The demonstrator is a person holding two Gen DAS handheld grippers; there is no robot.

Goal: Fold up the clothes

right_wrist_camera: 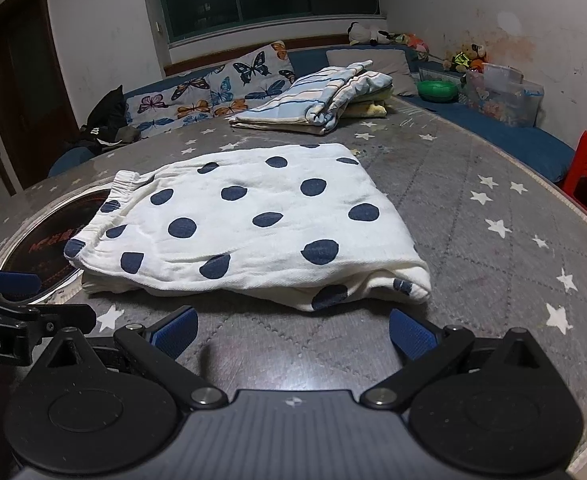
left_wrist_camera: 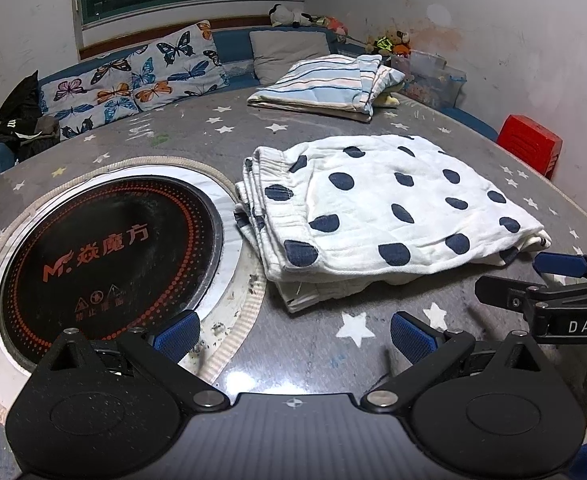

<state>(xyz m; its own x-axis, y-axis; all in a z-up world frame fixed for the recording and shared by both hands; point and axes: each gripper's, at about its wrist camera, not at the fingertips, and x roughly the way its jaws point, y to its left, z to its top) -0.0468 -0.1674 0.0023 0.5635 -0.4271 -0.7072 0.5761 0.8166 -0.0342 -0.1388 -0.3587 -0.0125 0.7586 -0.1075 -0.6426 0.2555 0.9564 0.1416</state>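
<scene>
Two tools hover low over the table (right_wrist_camera: 493,264), both spread wide and gripping nothing: the left tool (left_wrist_camera: 293,334) near the cooktop (left_wrist_camera: 105,264), the right tool (right_wrist_camera: 293,332) just short of the garment. The dotted garment (right_wrist_camera: 249,224) lies folded flat mid-table, its waistband beside the cooktop rim. Farther back rests a folded striped cloth (left_wrist_camera: 321,82), well apart from it.
</scene>
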